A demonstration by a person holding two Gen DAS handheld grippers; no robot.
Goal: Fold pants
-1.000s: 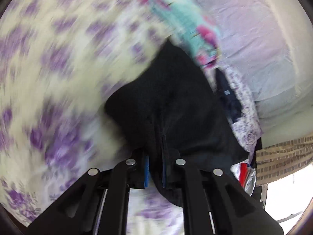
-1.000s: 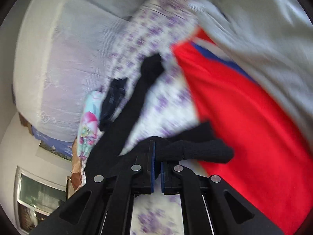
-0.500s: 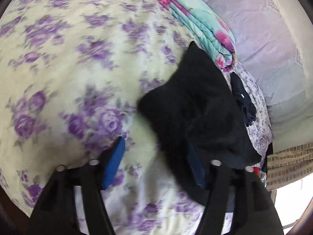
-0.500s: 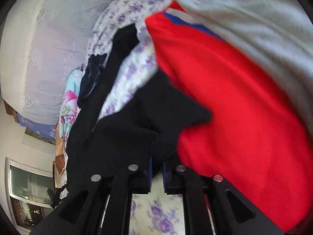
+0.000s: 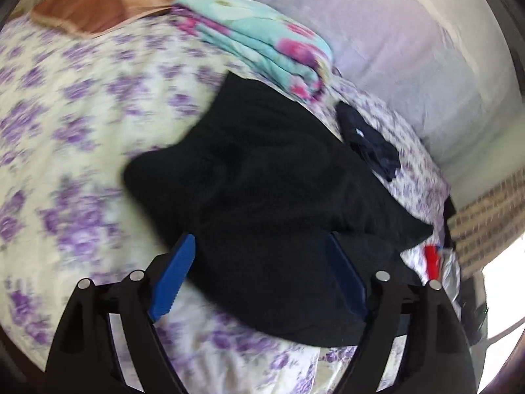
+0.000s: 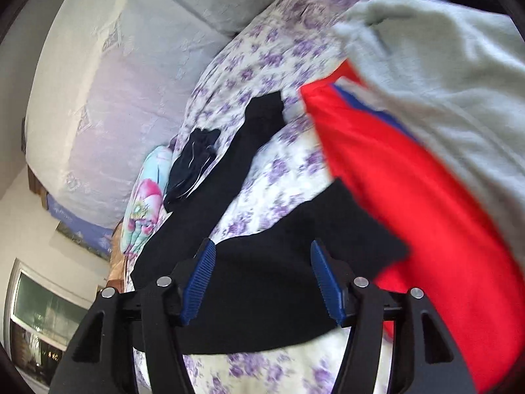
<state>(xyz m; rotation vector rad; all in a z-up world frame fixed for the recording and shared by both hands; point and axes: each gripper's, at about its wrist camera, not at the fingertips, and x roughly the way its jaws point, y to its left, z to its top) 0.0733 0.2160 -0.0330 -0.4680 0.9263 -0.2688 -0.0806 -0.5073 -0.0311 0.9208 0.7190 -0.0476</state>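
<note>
While both grippers, left (image 5: 259, 275) and right (image 6: 262, 282), stand spread, one black pants (image 5: 262, 177) lies beneath on one floral sheet (image 5: 65, 124).

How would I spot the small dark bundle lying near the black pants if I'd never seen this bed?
Start at the purple-flowered bedsheet and find the folded turquoise blanket with pink blooms at its edge. Beside it, between the blanket and the long leg of the black pants, lies the small dark bundle. It is much smaller than the pants, crumpled, navy rather than black, with thin pale lines.
</note>
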